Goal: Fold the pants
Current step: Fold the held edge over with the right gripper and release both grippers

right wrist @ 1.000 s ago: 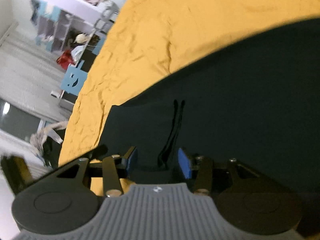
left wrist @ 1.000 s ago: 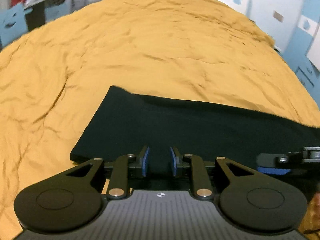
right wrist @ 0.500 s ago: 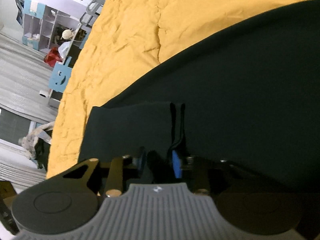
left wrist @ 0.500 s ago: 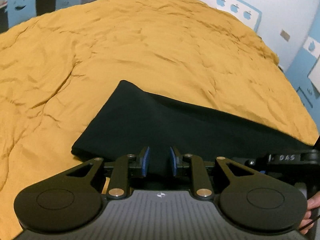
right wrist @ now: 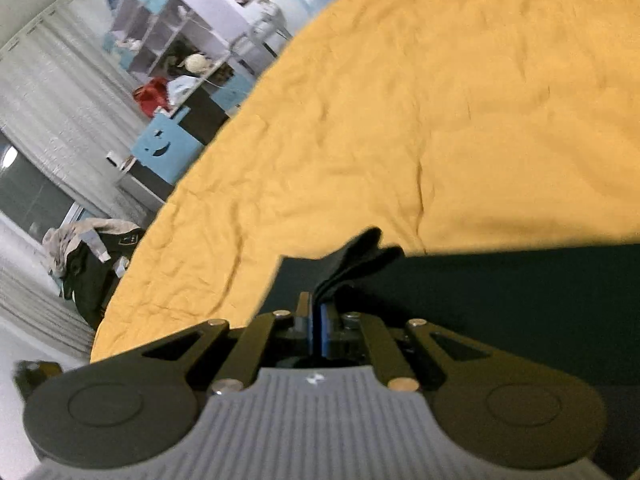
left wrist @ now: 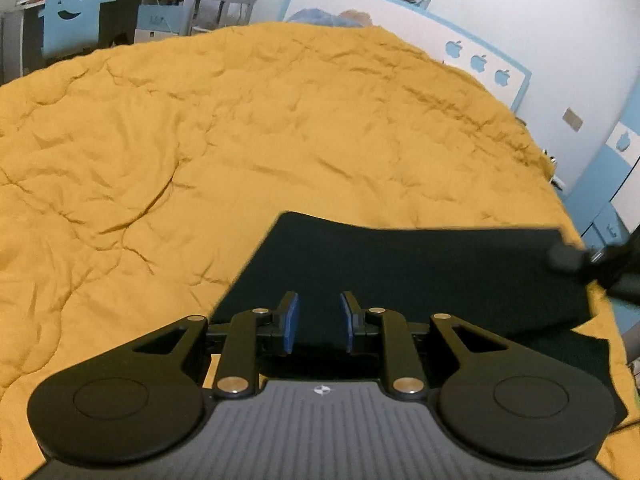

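Both handheld rigs look like the same build. The left tool (left wrist: 318,328) has matte black linkage arms, blue pads on the fingers (left wrist: 290,326), silver rivets at the pivots and two big round black discs flanking a dark grey ribbed body with a tiny white logo. The right tool (right wrist: 318,330) matches, just with a lighter grey ribbed body and blue pads showing only as thin slivers.
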`<action>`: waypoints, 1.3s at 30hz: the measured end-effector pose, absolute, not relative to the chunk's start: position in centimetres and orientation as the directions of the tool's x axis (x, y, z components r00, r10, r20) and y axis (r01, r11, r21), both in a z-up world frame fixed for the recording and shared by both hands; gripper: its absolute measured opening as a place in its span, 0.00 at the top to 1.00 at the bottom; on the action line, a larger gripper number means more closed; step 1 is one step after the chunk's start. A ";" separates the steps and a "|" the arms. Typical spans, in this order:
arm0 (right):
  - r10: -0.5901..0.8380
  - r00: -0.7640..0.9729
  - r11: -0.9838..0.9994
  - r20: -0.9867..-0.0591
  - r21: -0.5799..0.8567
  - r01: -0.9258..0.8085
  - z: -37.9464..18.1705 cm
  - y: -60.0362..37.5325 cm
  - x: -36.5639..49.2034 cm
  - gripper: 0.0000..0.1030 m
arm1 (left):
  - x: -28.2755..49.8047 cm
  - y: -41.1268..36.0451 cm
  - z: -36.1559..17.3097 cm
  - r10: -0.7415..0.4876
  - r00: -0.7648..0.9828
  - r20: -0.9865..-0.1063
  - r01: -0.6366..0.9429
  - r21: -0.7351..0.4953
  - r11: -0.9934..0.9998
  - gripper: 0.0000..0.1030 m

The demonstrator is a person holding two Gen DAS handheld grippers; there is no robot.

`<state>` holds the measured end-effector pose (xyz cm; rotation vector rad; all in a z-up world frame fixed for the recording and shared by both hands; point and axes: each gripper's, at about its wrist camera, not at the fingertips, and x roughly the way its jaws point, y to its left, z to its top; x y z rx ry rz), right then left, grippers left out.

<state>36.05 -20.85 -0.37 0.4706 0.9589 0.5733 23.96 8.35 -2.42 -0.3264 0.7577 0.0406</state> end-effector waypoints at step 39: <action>0.408 0.431 0.870 -0.805 0.486 0.085 -3.1 -57.2 35.1 1.00 | 34.5 -1.4 -8.2 -0.187 0.656 -0.732 0.036 -0.218 0.975 0.57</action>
